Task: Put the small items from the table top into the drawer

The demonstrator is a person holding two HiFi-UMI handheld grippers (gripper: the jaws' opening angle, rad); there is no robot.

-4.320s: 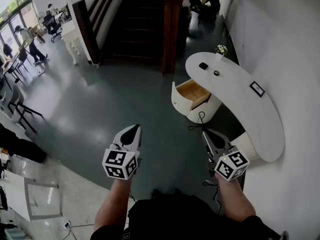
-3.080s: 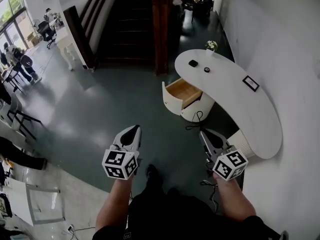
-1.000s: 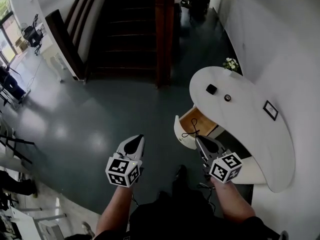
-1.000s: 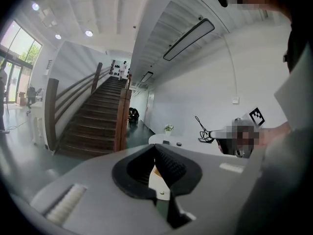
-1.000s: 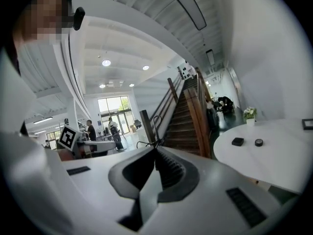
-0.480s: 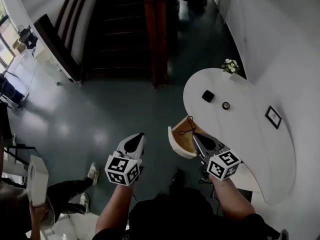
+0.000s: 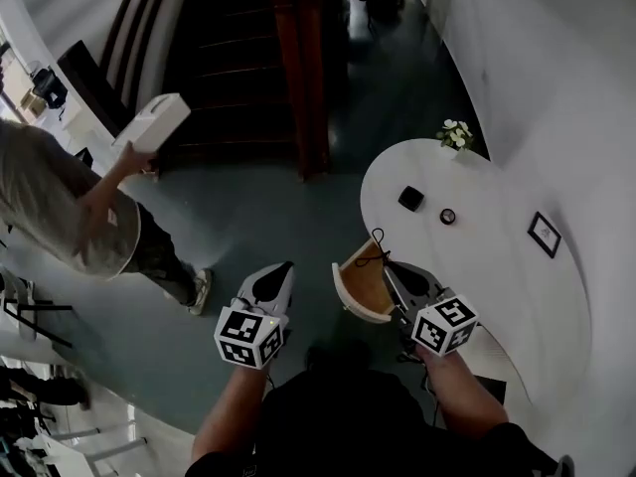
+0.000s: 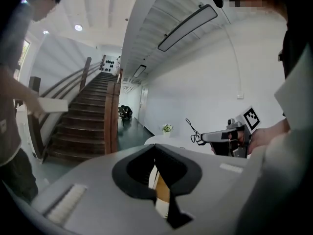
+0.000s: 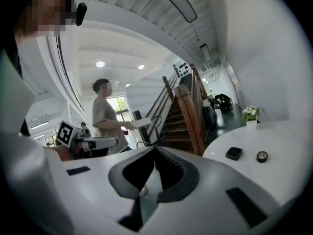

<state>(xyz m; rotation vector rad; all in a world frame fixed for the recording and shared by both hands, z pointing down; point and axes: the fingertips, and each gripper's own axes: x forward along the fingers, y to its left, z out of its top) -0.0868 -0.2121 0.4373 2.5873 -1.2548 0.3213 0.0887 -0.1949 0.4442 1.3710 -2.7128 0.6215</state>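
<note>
A small black square box [image 7: 410,199] and a small round item [image 7: 448,216] lie on the curved white table [image 7: 497,276]. In the right gripper view the box [image 9: 234,153] and the round item [image 9: 262,156] sit to the right of the jaws. The wooden drawer [image 7: 360,284] stands open under the table's left edge. My right gripper [image 7: 390,264] hovers over the drawer, shut on a thin black wire loop [image 7: 376,238] that sticks up from its tip. My left gripper [image 7: 282,266] is shut and empty, above the floor to the left of the drawer.
A flower vase [image 7: 456,133] and a small picture frame [image 7: 544,235] also stand on the table. A person in a beige shirt [image 7: 79,207] carries a white box [image 7: 151,122] at the left. A staircase [image 7: 229,58] and wooden post [image 7: 298,68] rise behind.
I have come close to the table, so both grippers now sit by the open drawer. A person carrying a white box has walked into view on the left.
</note>
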